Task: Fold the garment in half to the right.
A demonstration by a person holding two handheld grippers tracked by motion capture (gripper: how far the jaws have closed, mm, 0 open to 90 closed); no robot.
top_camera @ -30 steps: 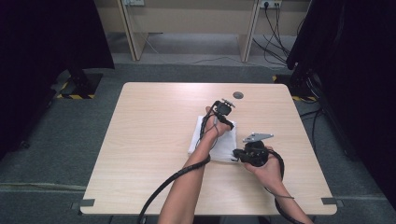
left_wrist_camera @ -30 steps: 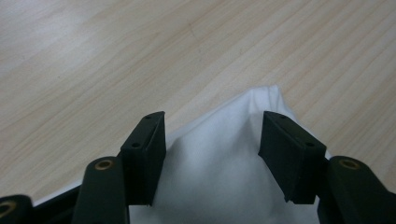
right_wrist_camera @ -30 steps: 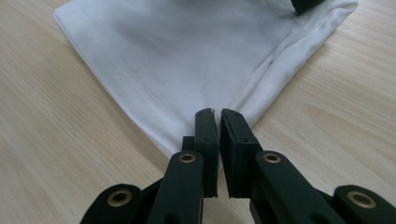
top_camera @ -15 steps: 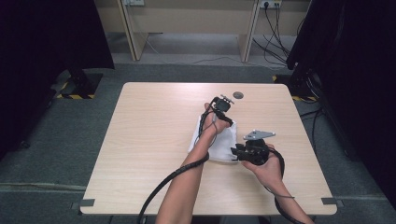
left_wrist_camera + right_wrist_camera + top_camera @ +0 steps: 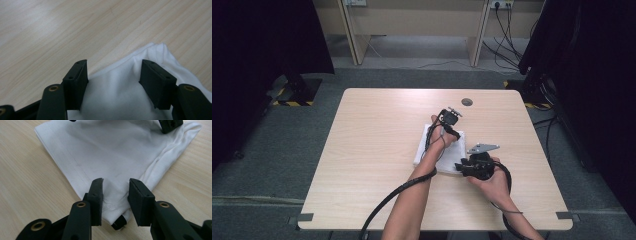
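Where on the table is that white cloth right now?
In the high view the cloth lies folded right of the table's middle, under the left gripper at its far corner, the right gripper at its near corner.

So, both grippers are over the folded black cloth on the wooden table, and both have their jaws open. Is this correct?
Not quite: the cloth is white, not black, as the right gripper view shows plainly. The rest holds: the left gripper and the right gripper are both over the folded cloth on the wooden table, each with its jaws apart.
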